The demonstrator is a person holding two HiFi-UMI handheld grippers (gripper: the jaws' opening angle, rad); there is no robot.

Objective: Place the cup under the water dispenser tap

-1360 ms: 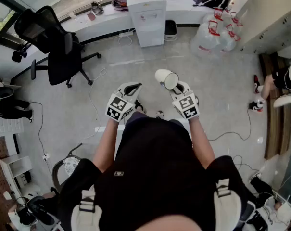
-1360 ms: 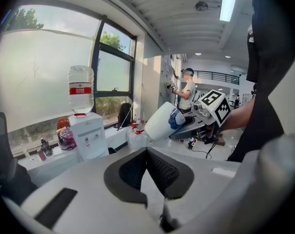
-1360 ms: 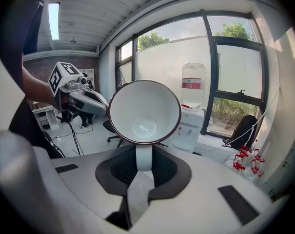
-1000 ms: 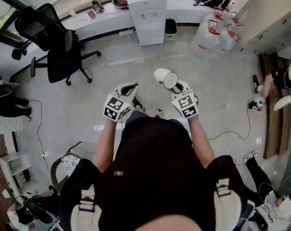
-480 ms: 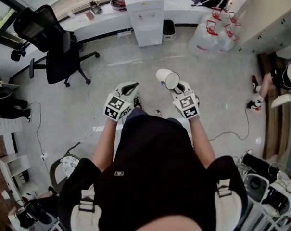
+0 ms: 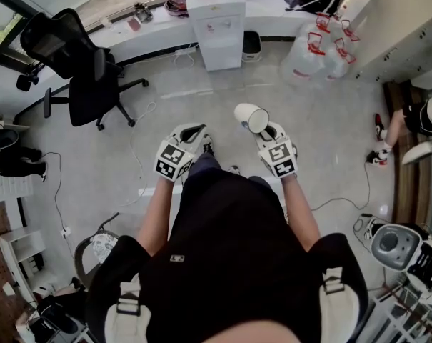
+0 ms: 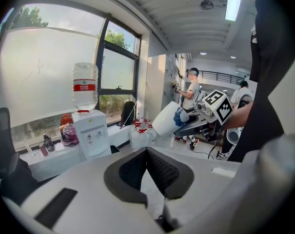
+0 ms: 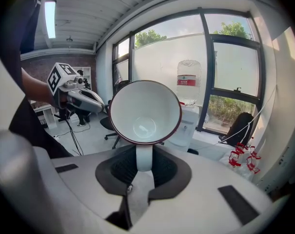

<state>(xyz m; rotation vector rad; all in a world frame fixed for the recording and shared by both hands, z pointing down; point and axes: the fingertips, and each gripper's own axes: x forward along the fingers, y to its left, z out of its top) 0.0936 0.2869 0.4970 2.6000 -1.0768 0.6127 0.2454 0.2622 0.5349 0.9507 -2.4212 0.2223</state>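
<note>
The left gripper [image 6: 193, 132] is hanging empty with its jaws together, at 9 o'clock of the cup. The water dispenser [image 6: 220, 23] is standing by the window wall at 12 o'clock in the head view, well apart from both grippers. The white cup [image 6: 250, 117] is sticking out at 11 o'clock from the right gripper [image 6: 264, 131], which is clamping its handle, mouth tipping back toward the person.
</note>
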